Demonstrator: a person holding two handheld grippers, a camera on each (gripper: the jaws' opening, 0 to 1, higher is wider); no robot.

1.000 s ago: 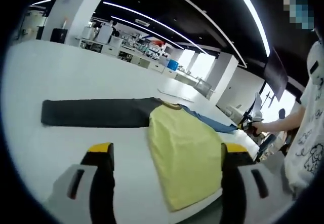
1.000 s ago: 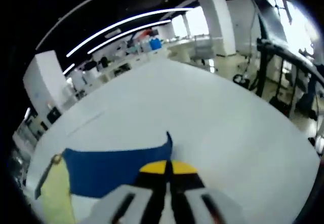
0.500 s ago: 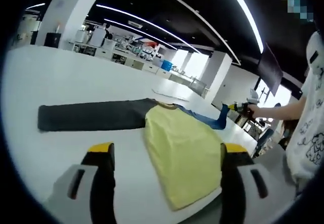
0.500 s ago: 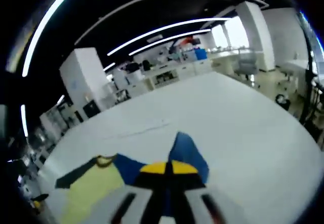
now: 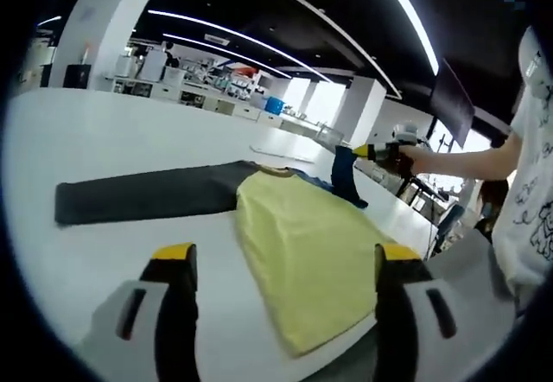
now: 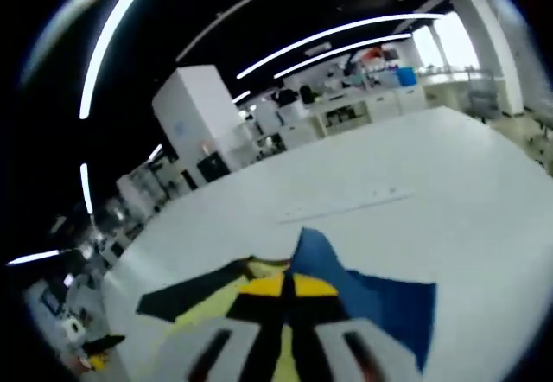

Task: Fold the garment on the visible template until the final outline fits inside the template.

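— Garment position? 
— The yellow-bodied shirt with one dark grey and one blue sleeve (image 5: 302,244) is lying flat on the white bench (image 5: 112,136).

— Tongs? 
— Left tongs (image 5: 281,265) are hovering spread; right tongs (image 6: 286,288) are pinching the blue sleeve (image 6: 380,300), lifting it; its cuff is hidden.

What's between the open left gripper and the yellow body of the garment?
Nothing visible. The left gripper hangs open over the yellow panel with bare white table around it. The right gripper holds the blue sleeve up at the far side, off that path.
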